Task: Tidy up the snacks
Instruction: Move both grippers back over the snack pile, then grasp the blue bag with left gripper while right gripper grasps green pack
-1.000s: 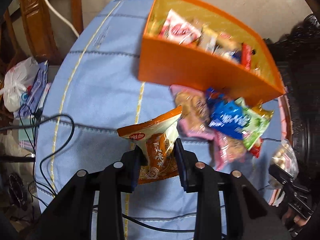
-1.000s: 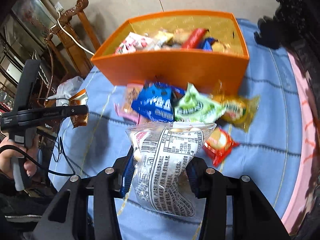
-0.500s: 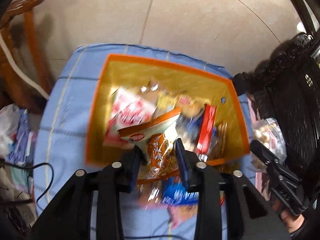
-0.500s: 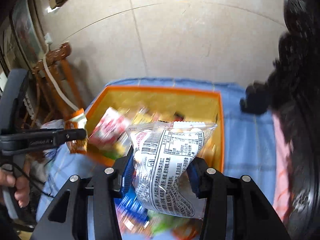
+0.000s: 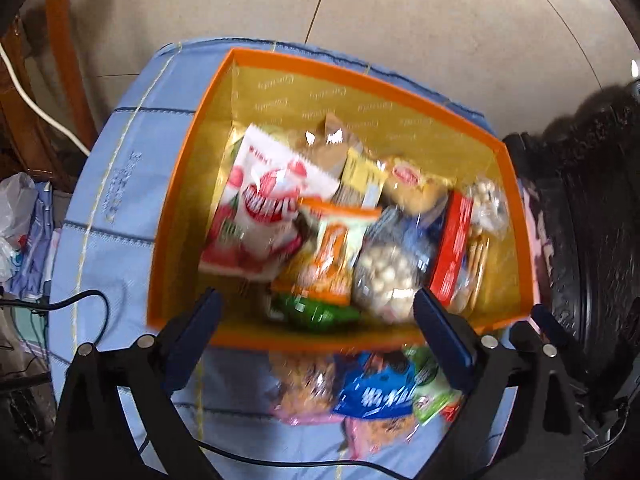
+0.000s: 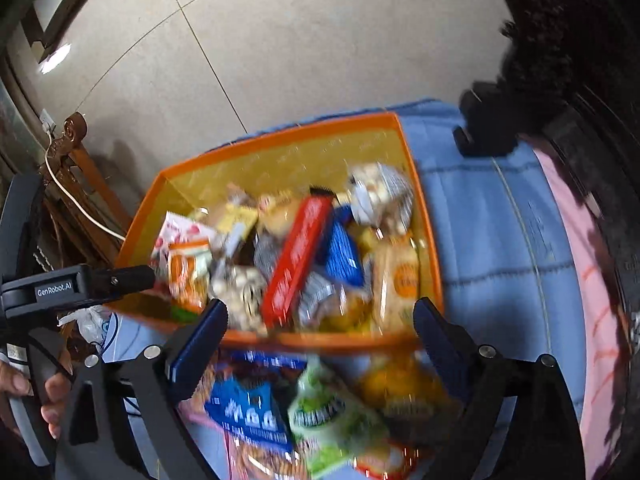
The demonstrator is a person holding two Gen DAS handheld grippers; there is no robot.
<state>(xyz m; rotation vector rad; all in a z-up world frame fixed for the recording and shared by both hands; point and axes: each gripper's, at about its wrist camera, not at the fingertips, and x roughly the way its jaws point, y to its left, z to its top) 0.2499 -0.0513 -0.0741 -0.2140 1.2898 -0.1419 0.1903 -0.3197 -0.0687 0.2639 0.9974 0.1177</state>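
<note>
An orange box (image 5: 184, 208) with a yellow inside stands on the blue cloth and holds several snack packets. The orange packet (image 5: 334, 256) and a clear bag of white balls (image 5: 386, 276) lie in it near the front wall. My left gripper (image 5: 318, 320) is open and empty above the box's front wall. My right gripper (image 6: 320, 328) is open and empty over the same wall (image 6: 320, 340). A blue packet (image 6: 248, 408) and a green packet (image 6: 324, 412) lie on the cloth in front of the box.
The left gripper's body (image 6: 56, 284) and the hand holding it show at the left of the right wrist view. A wooden chair (image 5: 60, 64) with a white cable stands left. Dark carved furniture (image 5: 592, 208) is at the right. A black cable (image 5: 84, 304) crosses the cloth.
Both grippers have opened and let go of their packets, which dropped into the orange box. Both views are blurred from motion.
</note>
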